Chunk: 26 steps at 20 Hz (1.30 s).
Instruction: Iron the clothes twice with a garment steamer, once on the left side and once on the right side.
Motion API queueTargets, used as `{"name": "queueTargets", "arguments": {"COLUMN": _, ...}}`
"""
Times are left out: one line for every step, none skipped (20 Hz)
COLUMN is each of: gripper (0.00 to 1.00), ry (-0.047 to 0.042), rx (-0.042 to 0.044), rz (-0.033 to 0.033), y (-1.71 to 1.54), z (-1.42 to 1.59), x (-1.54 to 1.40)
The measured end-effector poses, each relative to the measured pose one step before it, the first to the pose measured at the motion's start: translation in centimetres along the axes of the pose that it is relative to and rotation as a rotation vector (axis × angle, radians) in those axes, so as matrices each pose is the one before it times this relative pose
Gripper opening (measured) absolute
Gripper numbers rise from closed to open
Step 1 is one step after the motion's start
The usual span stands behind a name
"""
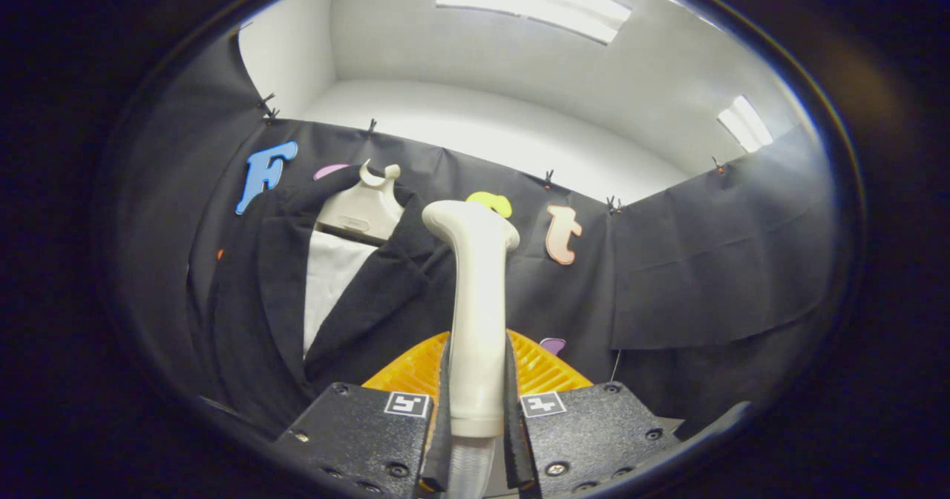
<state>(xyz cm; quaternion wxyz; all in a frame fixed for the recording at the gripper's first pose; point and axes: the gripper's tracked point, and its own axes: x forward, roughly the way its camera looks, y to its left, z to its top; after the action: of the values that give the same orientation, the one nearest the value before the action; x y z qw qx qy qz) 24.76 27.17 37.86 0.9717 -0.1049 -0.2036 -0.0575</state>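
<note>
Fingers point(476, 410) clamped on both sides of the steamer handle point(476, 313), held upright, head turned toward the dark jacket point(274, 313), ready for a pass.

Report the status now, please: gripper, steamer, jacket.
Gripper shut on steamer handle. Steamer head up, short of dark jacket on hanger. Nothing between steamer and jacket.

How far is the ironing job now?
Done: the tongs are shut on the steamer handle, so pickup is finished. In hand: the steamer head is raised beside the dark jacket on its hanger. Left: both passes, judging by this view.
</note>
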Motion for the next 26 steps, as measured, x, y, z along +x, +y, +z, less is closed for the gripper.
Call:
{"name": "queueTargets", "arguments": {"gripper": 0.31, "ry": 0.00605, "rx": -0.00137, "rz": 0.01111, "y": 0.592, "z": -0.320, "x": 0.279}}
{"name": "queueTargets", "arguments": {"gripper": 0.31, "ry": 0.01019, "rx": -0.00160, "rz": 0.00942, "y": 0.551, "z": -0.447, "x": 0.176}}
{"name": "queueTargets", "arguments": {"gripper": 0.31, "ry": 0.01314, "rx": -0.00126, "rz": 0.00897, "y": 0.357, "z": -0.580, "x": 0.146}}
{"name": "queueTargets", "arguments": {"gripper": 0.32, "ry": 0.01535, "rx": -0.00062, "rz": 0.00453, "y": 0.328, "z": -0.611, "x": 0.076}}
{"name": "queueTargets", "arguments": {"gripper": 0.31, "ry": 0.01329, "rx": -0.00094, "rz": 0.00487, "y": 0.237, "z": -0.621, "x": -0.057}}
{"name": "queueTargets", "arguments": {"gripper": 0.32, "ry": 0.00837, "rx": -0.00007, "rz": 0.00236, "y": 0.221, "z": -0.530, "x": -0.122}}
{"name": "queueTargets", "arguments": {"gripper": 0.32, "ry": 0.00639, "rx": -0.00062, "rz": -0.00089, "y": 0.131, "z": -0.410, "x": -0.207}}
{"name": "queueTargets", "arguments": {"gripper": 0.32, "ry": 0.00564, "rx": -0.00100, "rz": 0.00171, "y": 0.114, "z": -0.416, "x": -0.261}}
{"name": "queueTargets", "arguments": {"gripper": 0.32, "ry": 0.00503, "rx": 0.00286, "rz": 0.00500, "y": 0.069, "z": -0.495, "x": -0.148}}
{"name": "queueTargets", "arguments": {"gripper": 0.32, "ry": 0.00483, "rx": 0.00355, "rz": 0.00523, "y": 0.090, "z": -0.142, "x": 0.073}}
{"name": "queueTargets", "arguments": {"gripper": 0.31, "ry": 0.00466, "rx": 0.00096, "rz": 0.00143, "y": 0.015, "z": -0.448, "x": 0.015}}
{"name": "queueTargets", "arguments": {"gripper": 0.31, "ry": 0.00472, "rx": 0.00199, "rz": 0.00042, "y": -0.066, "z": -0.372, "x": -0.227}}
{"name": "queueTargets", "arguments": {"gripper": 0.32, "ry": 0.00529, "rx": 0.00258, "rz": 0.00106, "y": -0.163, "z": -0.537, "x": -0.774}}
{"name": "queueTargets", "arguments": {"gripper": 0.31, "ry": 0.00731, "rx": 0.00303, "rz": 0.00239, "y": -0.054, "z": -0.506, "x": -0.550}}
{"name": "queueTargets", "arguments": {"gripper": 0.31, "ry": 0.01107, "rx": 0.00362, "rz": 0.00408, "y": -0.036, "z": -0.554, "x": -0.354}}
{"name": "queueTargets", "arguments": {"gripper": 0.31, "ry": 0.01473, "rx": 0.00764, "rz": 0.00766, "y": 0.100, "z": -0.619, "x": -0.245}}
{"name": "queueTargets", "arguments": {"gripper": 0.31, "ry": 0.01390, "rx": 0.00871, "rz": 0.00861, "y": 0.182, "z": -0.571, "x": -0.363}}
{"name": "queueTargets", "arguments": {"gripper": 0.31, "ry": 0.00936, "rx": 0.00397, "rz": 0.00705, "y": 0.105, "z": -0.503, "x": -0.325}}
{"name": "queueTargets", "arguments": {"gripper": 0.31, "ry": 0.00755, "rx": -0.00467, "rz": 0.00304, "y": 0.013, "z": -0.548, "x": -0.364}}
{"name": "queueTargets", "arguments": {"gripper": 0.31, "ry": 0.00537, "rx": -0.00580, "rz": 0.00559, "y": 0.121, "z": -0.545, "x": -0.372}}
{"name": "queueTargets", "arguments": {"gripper": 0.31, "ry": 0.00541, "rx": -0.00435, "rz": 0.00674, "y": 0.138, "z": -0.515, "x": -0.177}}
{"name": "queueTargets", "arguments": {"gripper": 0.31, "ry": 0.00765, "rx": -0.00528, "rz": 0.00412, "y": 0.157, "z": -0.570, "x": -0.274}}
{"name": "queueTargets", "arguments": {"gripper": 0.31, "ry": 0.01016, "rx": -0.00294, "rz": 0.00202, "y": 0.072, "z": -0.617, "x": -0.312}}
{"name": "queueTargets", "arguments": {"gripper": 0.31, "ry": 0.01076, "rx": -0.00051, "rz": 0.00305, "y": 0.112, "z": -0.605, "x": -0.307}}
{"name": "queueTargets", "arguments": {"gripper": 0.31, "ry": 0.01002, "rx": 0.00143, "rz": 0.00556, "y": 0.195, "z": -0.703, "x": -0.236}}
{"name": "queueTargets", "arguments": {"gripper": 0.31, "ry": 0.01110, "rx": -0.00081, "rz": 0.00396, "y": 0.216, "z": -0.634, "x": -0.235}}
